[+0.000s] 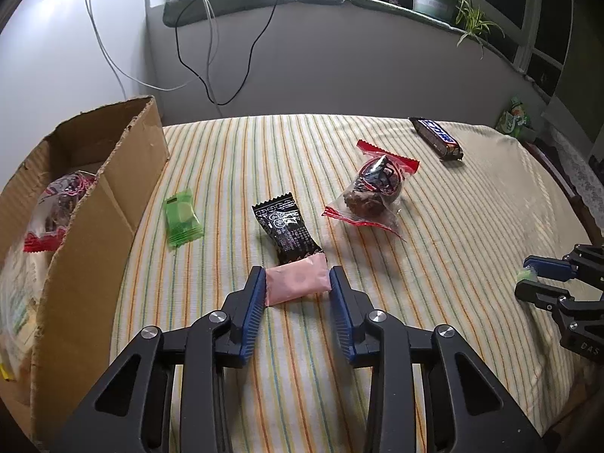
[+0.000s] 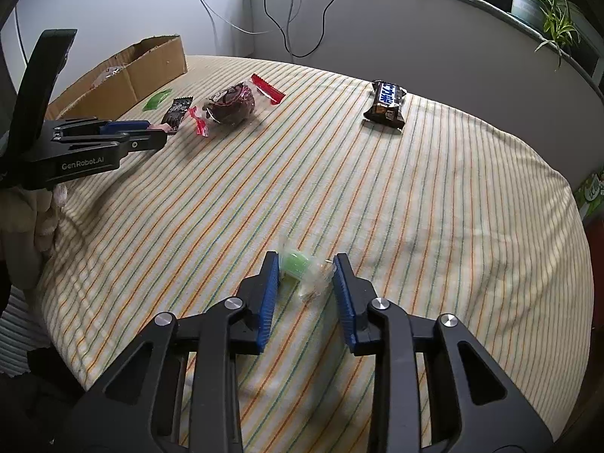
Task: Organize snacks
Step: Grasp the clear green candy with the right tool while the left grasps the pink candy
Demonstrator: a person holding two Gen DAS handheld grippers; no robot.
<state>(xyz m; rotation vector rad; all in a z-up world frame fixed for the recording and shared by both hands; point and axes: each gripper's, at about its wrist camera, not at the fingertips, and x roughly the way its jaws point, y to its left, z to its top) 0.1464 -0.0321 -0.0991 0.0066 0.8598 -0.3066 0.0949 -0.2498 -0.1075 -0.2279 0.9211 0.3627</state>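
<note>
My left gripper (image 1: 296, 283) clenched on the pink packet (image 1: 295, 280) on the striped desk (image 1: 434, 226), right gripper (image 2: 306, 271) pinching what looks like a green candy (image 2: 298, 266); I'd lift both straight, then cross to the cardboard box (image 1: 113, 196).

I see a tabletop (image 1: 434, 302) under a striped cloth (image 2: 415, 226). Between my left tongs (image 1: 296, 283) lies a pink packet (image 1: 296, 282); a black sachet (image 1: 287, 228) touches its far edge. Left of that, a green packet (image 1: 182, 217) and a cardboard box (image 1: 94, 204). Beyond on the right: a clear red-edged bag (image 1: 373, 188), then a chocolate bar (image 1: 438, 137). Between my right tongs (image 2: 305, 275), a green-and-clear wrapped sweet (image 2: 302, 270).
</note>
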